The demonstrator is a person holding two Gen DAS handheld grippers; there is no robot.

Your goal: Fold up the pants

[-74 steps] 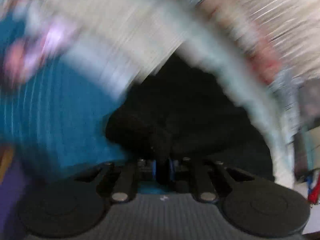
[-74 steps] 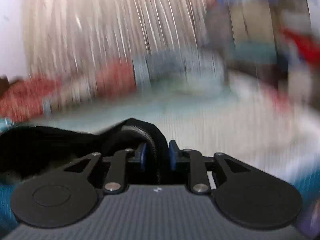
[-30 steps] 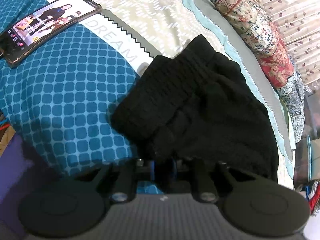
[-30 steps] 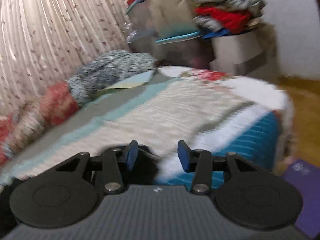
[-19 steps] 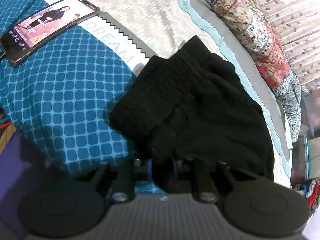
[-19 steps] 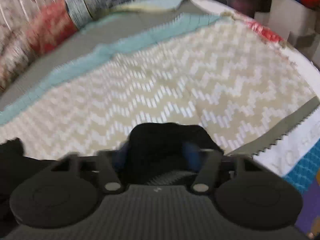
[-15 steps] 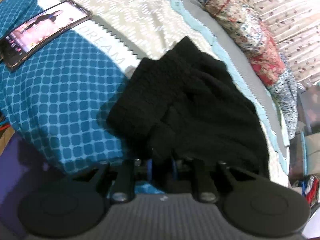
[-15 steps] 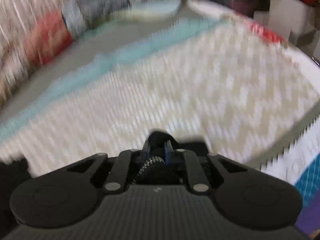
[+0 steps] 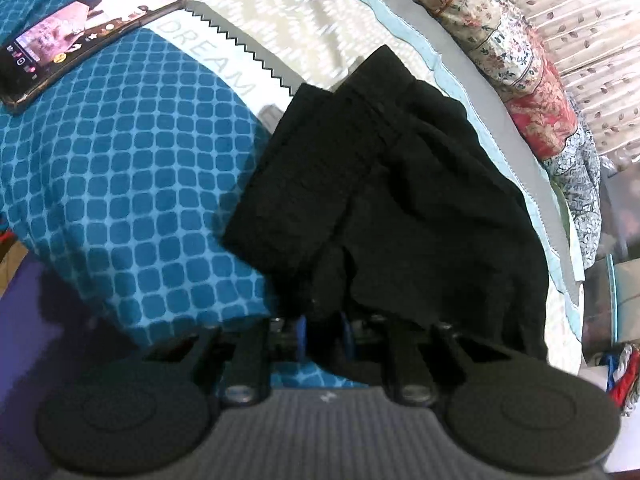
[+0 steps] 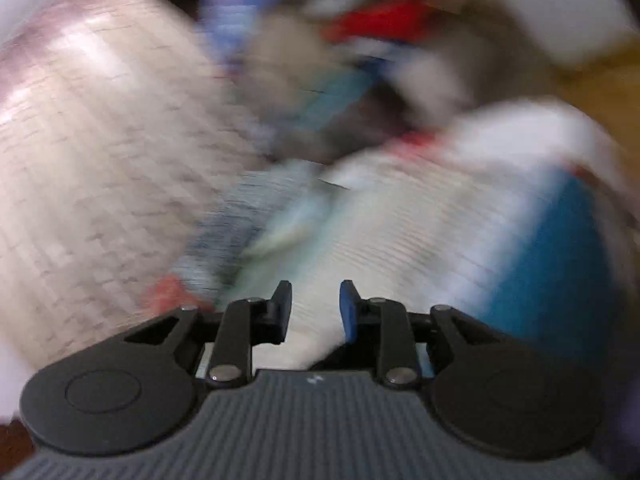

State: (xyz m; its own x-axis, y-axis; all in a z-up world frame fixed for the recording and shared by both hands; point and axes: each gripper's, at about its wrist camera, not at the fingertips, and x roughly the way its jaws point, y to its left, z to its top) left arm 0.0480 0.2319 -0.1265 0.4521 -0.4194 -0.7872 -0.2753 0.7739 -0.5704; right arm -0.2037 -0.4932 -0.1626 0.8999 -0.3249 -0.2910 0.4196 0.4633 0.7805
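A bed fills the left wrist view, spread with a bedcover (image 9: 132, 168) whose near part is teal with a pale grid; past that comes a white band printed "DREAM", then a cream zigzag field edged in light blue and grey. Taking the black pants (image 9: 400, 200) as the landmark: well to their left, on the teal part near the top corner of the view, lies a phone (image 9: 84, 32) with its screen lit. Down the bed's left side, below the teal part, a purple surface (image 9: 44, 320) shows. The pants themselves lie in a rumpled heap across the line where teal meets cream, with a ribbed, folded-over panel on their left side and looser cloth bunched to the right. At their near edge the left gripper (image 9: 323, 330) has its blue-padded fingers pressed onto a fold of the black fabric, pinching it. Beyond the pants, to their upper right, a floral patchwork quilt (image 9: 516, 64) runs along the bed's far edge, and behind it hangs a pale curtain (image 9: 580, 20) with a small leaf print.

The right wrist view is badly smeared by motion. The right gripper (image 10: 315, 308) has its fingers spread apart with nothing between them; behind it only the blurred cream and teal bedcover (image 10: 540, 280) and indistinct clutter can be made out, and the pants do not show there.
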